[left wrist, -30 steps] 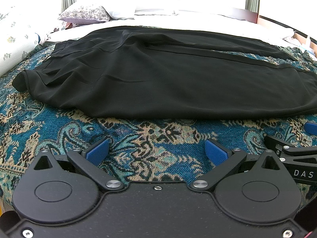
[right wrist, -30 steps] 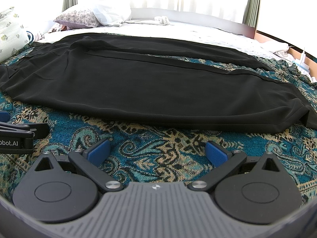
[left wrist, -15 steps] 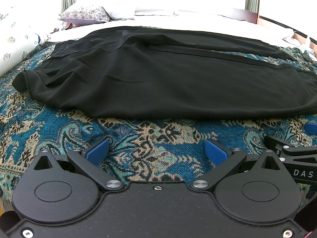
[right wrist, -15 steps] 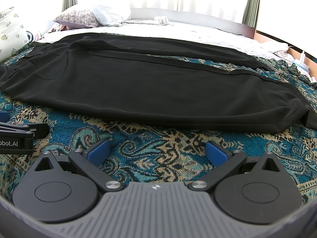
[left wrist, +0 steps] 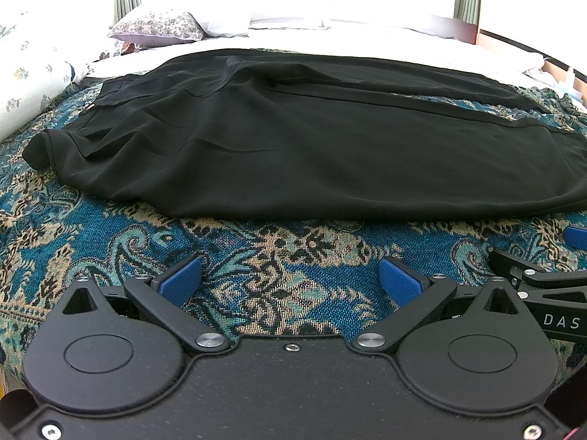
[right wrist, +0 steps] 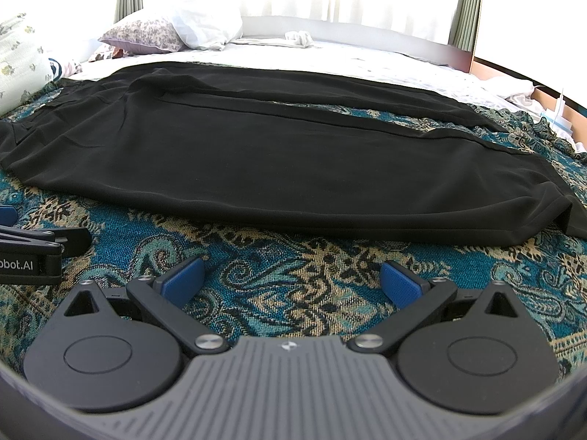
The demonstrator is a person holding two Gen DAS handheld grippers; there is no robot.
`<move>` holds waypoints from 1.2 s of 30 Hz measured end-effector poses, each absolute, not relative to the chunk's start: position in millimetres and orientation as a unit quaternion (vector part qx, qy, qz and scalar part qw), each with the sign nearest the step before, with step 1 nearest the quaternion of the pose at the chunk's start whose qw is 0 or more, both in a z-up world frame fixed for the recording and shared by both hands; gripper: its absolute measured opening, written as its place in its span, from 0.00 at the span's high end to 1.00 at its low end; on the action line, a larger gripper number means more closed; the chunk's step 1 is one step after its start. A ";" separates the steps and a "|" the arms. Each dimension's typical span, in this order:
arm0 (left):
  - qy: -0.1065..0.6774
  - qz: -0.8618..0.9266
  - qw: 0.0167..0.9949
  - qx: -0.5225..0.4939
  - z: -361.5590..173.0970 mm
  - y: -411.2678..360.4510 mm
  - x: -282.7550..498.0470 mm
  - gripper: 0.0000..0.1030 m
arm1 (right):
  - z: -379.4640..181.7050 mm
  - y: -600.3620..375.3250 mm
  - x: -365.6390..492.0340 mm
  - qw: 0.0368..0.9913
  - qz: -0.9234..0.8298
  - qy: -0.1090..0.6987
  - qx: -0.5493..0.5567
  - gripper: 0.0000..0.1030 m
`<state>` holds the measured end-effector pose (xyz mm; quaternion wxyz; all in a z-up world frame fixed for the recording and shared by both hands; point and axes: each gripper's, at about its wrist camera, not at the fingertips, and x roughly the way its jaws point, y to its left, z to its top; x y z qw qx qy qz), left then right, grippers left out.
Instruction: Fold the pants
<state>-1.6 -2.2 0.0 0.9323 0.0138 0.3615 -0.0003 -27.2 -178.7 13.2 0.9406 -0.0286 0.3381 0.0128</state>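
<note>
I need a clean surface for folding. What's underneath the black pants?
The black pants lie on a teal patterned bedspread; their far edge reaches a white sheet. Whatever lies directly beneath them is covered.

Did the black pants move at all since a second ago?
No. The black pants lie the same against the patterned blanket; their near edge crosses the same swirls in both views.

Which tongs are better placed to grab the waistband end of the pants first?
Left, probably. The black pants' bunched waistband corner lies on the left tongs' side; the right tongs face the leg hem. Both are open, short of the fabric.
</note>
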 end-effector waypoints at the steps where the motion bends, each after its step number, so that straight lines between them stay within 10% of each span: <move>1: 0.363 0.000 0.932 0.015 0.2 -2.7 -1.3 0.00 | 13.4 -178.3 -27.8 0.940 0.013 0.338 -0.028 0.00; 16: 0.343 0.092 0.931 -0.085 36.3 93.1 40.2 0.00 | 37.1 -353.0 3.6 0.921 -0.185 0.329 0.099 0.00; 32: 0.318 0.229 0.902 -0.179 34.8 243.1 125.7 0.14 | 31.2 -498.5 43.3 0.881 -0.318 0.289 0.200 0.37; 36: 0.330 0.260 0.888 -0.188 21.1 250.4 134.6 0.38 | 35.8 -512.4 39.7 0.876 -0.316 0.268 0.245 0.48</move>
